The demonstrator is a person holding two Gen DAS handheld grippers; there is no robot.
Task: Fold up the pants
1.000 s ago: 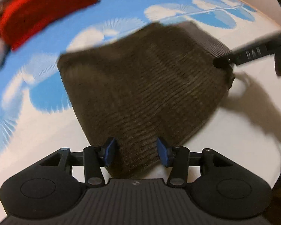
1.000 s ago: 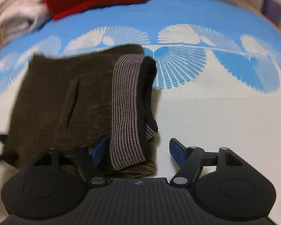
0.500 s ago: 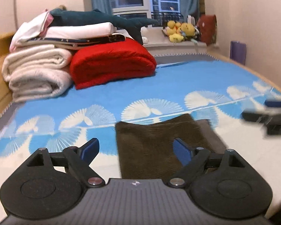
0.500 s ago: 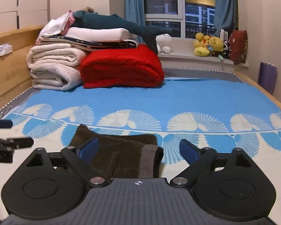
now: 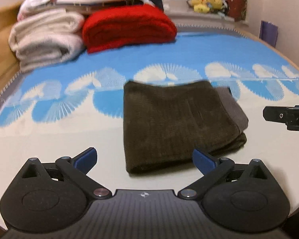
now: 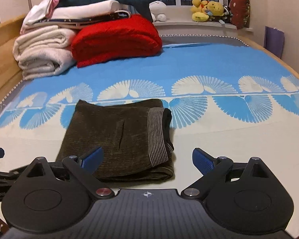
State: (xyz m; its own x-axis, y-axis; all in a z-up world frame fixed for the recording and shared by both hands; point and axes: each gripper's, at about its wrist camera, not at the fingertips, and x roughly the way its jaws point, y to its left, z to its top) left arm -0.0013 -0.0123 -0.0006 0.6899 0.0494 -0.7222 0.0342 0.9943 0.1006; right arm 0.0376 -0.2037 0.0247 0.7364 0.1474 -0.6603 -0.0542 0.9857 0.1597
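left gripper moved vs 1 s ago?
Yes. The left gripper has pulled up and back from the folded pants: earlier its fingers straddled the near edge; now the pants lie clear ahead on the bedspread. Its jaws are opening, empty.

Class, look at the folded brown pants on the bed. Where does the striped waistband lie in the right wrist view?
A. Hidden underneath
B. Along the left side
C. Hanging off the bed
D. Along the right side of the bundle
D: the striped waistband runs down the right side of the pants.
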